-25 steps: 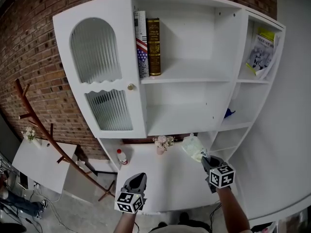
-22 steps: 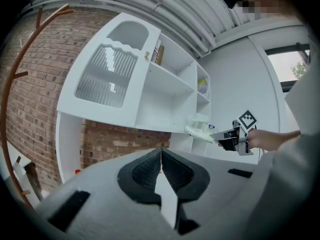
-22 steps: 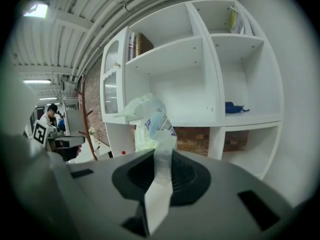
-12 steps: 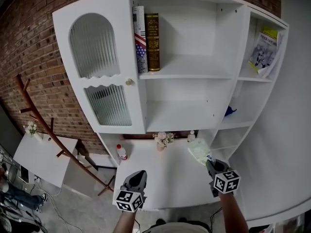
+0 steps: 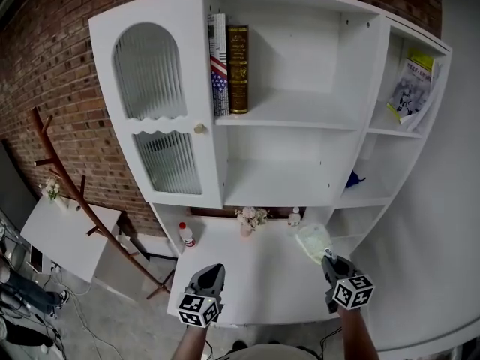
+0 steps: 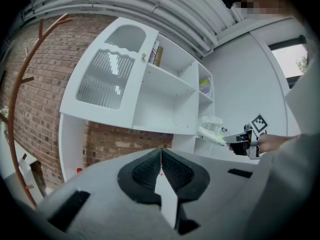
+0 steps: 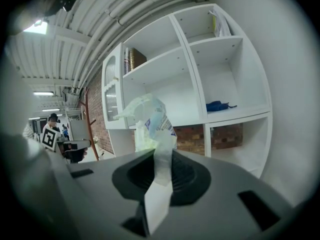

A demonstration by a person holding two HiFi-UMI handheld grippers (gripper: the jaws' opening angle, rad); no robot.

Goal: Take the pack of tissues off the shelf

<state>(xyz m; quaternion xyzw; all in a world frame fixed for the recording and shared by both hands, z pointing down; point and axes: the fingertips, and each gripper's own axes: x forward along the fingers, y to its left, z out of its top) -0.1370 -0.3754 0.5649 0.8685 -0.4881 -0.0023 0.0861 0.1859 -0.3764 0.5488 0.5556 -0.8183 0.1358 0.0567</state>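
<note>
Head view: two forearms are seen low in the picture, reaching out over the white bench. The left hand-held gripper is held level over the bench's near edge. The right hand-held gripper is tipped a little downward, and the pack of tissues is gripped at its tip. The pack is off the shelf and held in the air above the right side of the bench. It is soft, crinkly, see-through plastic with pale tissues inside. A black-and-white square marker is shown on each gripper's cube. Two books are stood upright on the top shelf of the white cupboard; one is brown with gold print too small to read, the other has a flag on its spine. A door with ribbed glass is set on the left, against a red brick wall.

Left gripper view: the black, bumpy pads are pressed together with nothing between them. Away on the right, the pack of tissues is seen at the front of the other gripper.

Right gripper view: the jaws are clamped on a flat plastic flap of the pack of tissues. Blue print is on the wrapper, but it cannot be read. A blue thing is lying on a shelf behind.
</note>
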